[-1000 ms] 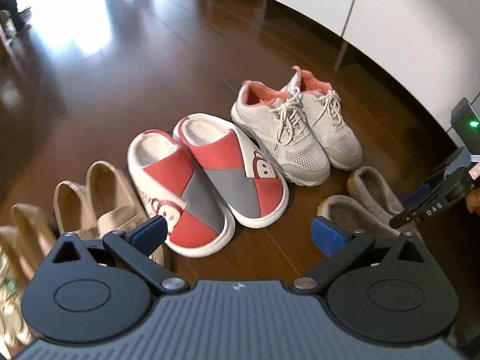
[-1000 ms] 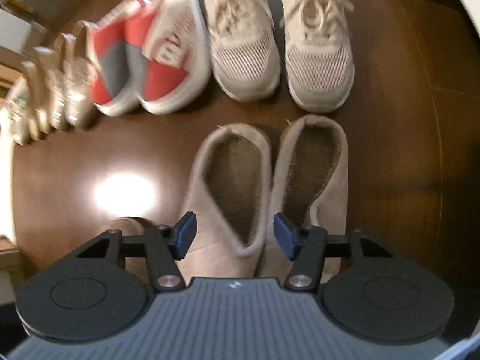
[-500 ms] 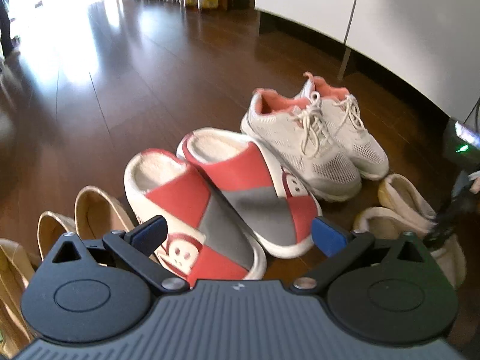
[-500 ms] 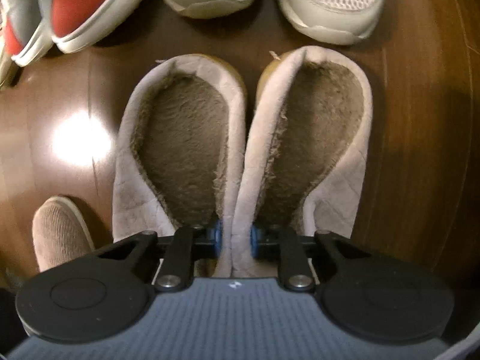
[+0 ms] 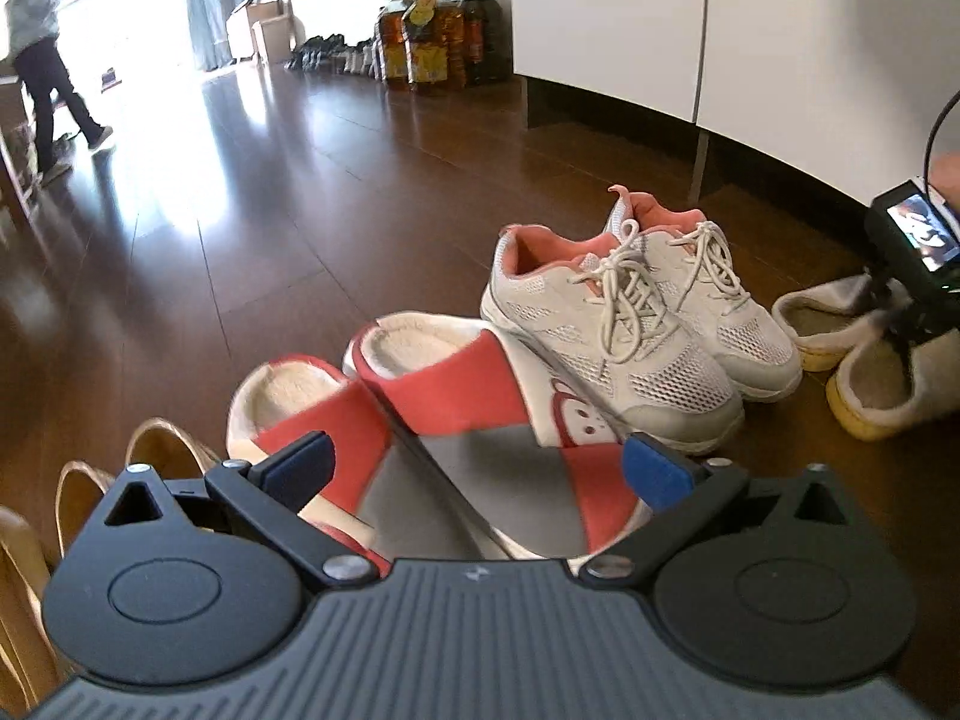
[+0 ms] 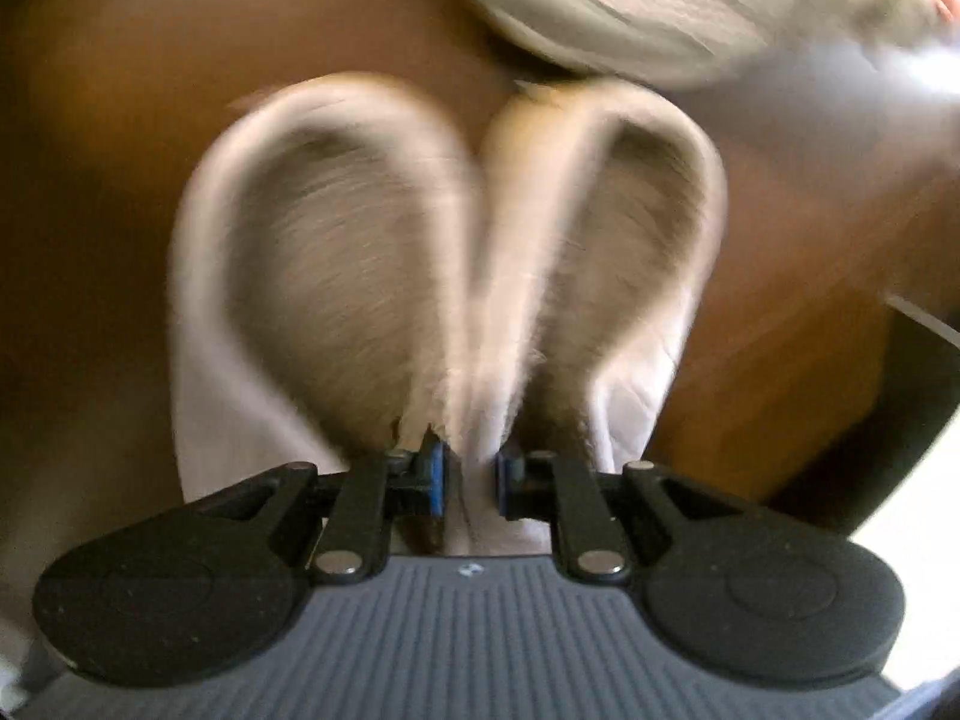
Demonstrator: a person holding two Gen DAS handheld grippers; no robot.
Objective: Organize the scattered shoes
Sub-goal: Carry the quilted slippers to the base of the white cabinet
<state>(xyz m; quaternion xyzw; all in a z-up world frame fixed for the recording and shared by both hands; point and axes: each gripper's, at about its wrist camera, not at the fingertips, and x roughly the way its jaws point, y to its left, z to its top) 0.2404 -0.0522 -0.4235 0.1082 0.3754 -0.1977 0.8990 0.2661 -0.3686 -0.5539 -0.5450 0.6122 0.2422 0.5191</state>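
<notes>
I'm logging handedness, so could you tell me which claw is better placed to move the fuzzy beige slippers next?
Right. The right claw is shut on both fuzzy beige slippers' inner edges; the left claw hangs open over the red-and-grey slippers.

floor (image 5: pixel 252 252): dark brown wood planks, super glossy, big glare patch at the far left by the bright window
sneakers (image 5: pixel 630 324): white mesh pair with pink lining, side by side on the floor, laces tied
red and grey slippers (image 5: pixel 456 414): pair with cream lining, just left of the sneakers, touching each other
tan flats (image 5: pixel 156 450): at the left edge, partly cut off
fuzzy beige slippers (image 5: pixel 864 360): pair right of the sneakers; can't tell if they sit flat on the floor
oil bottles (image 5: pixel 432 42): cluster standing far back by the white cabinet (image 5: pixel 780 30)
</notes>
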